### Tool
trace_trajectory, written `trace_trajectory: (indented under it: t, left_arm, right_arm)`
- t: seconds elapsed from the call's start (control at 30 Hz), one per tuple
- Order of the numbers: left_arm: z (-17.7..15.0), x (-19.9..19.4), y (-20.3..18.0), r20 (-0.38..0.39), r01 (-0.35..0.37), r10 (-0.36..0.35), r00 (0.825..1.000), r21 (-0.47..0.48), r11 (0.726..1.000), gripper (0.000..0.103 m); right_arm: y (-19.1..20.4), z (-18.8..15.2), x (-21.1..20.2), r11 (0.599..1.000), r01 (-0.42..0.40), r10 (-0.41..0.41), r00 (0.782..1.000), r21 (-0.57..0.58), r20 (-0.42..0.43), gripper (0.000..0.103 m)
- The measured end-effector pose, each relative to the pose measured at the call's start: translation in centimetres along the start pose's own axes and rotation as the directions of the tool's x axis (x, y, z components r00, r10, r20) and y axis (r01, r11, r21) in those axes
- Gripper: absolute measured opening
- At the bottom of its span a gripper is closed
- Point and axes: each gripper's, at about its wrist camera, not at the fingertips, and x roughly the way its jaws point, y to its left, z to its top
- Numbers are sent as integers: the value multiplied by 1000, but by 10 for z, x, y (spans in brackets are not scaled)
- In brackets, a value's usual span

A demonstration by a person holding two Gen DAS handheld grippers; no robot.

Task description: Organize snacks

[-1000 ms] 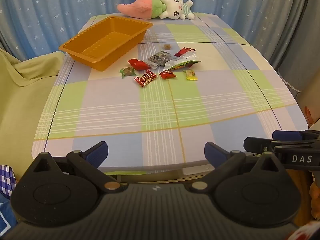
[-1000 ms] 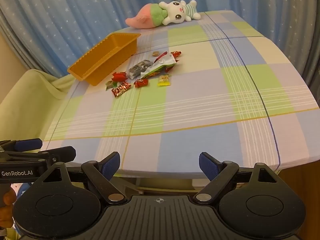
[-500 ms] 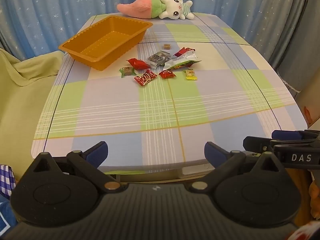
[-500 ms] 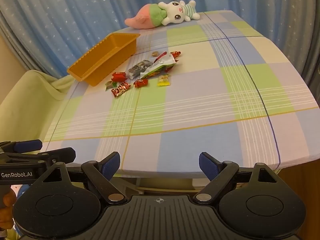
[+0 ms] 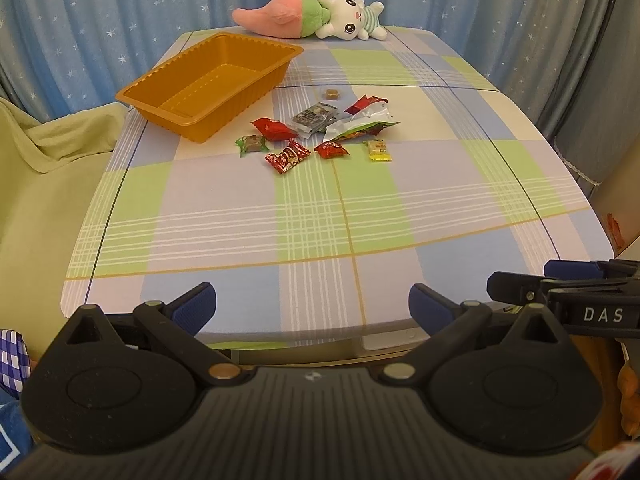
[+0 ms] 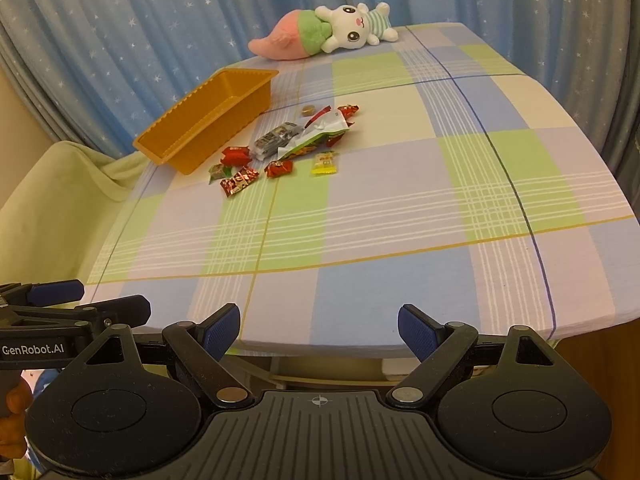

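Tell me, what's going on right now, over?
Left claw and right claw open, empty, at table's near edge. Snacks loose beside empty orange tray. Nothing in the way.

This looks like a room in a home, most likely a living or dining corner. A table (image 5: 320, 220) wears a soft checked cloth in pastel blue, green and cream. Behind it, from 10 to 2 o'clock, hang blue curtains (image 5: 120, 20) printed with small white stars. At 12 o'clock on the far edge lies a plush rabbit (image 5: 352, 26) beside a pink plush carrot (image 5: 276, 20), the sort of toys kept in a family room. At 9 o'clock a piece of furniture is draped in a pale green cover (image 5: 40, 184). Loose snacks (image 5: 320, 132) and an orange plastic tray (image 5: 208, 80) sit on the cloth.
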Motion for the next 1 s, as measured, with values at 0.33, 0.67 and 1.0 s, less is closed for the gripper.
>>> trace_trajectory:
  t: [0.33, 0.67, 1.0]
  left_arm:
    - [1, 0, -1, 0, 0, 0, 1000, 6, 1000, 103]
    - [2, 1, -1, -2, 0, 0, 1000, 5, 1000, 103]
    - [2, 1, -1, -2, 1, -1, 1000, 6, 1000, 103]
  right_arm:
    - [-1, 0, 0, 1000, -2, 2, 1000, 0, 0, 86]
    - [-1, 0, 2, 1000, -3, 3, 1000, 0, -1, 86]
    - [-1, 1, 2, 1000, -2, 2, 1000, 1, 0, 86]
